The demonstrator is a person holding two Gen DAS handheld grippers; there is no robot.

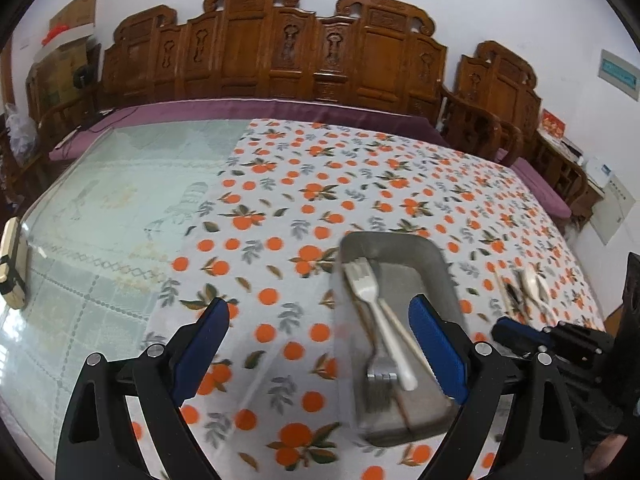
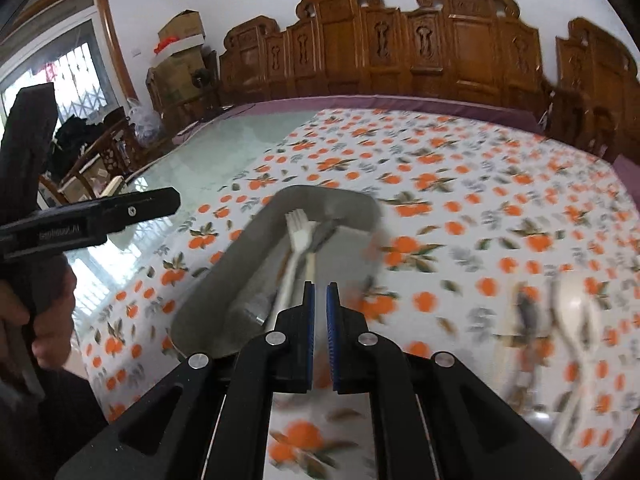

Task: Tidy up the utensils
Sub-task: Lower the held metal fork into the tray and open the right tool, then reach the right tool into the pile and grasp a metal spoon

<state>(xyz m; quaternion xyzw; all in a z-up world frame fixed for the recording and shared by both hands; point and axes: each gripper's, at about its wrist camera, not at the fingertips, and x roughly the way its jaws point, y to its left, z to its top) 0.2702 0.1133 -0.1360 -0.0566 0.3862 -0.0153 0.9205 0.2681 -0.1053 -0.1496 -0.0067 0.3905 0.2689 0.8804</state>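
Orange-print cloth covers our table; the dull metal tray holds forks lengthwise, tines away. Left claw spread, right claw nearly pressed together, empty.

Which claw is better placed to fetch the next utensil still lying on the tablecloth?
Probably the right claw: the loose utensils lie on its side, beyond the tray, and it holds nothing. The left claw hangs open on the tray's far side.

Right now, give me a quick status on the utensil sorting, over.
Left gripper open, empty. Right gripper shut, empty. Forks in metal tray; spoons loose on tablecloth. Nothing in the way.
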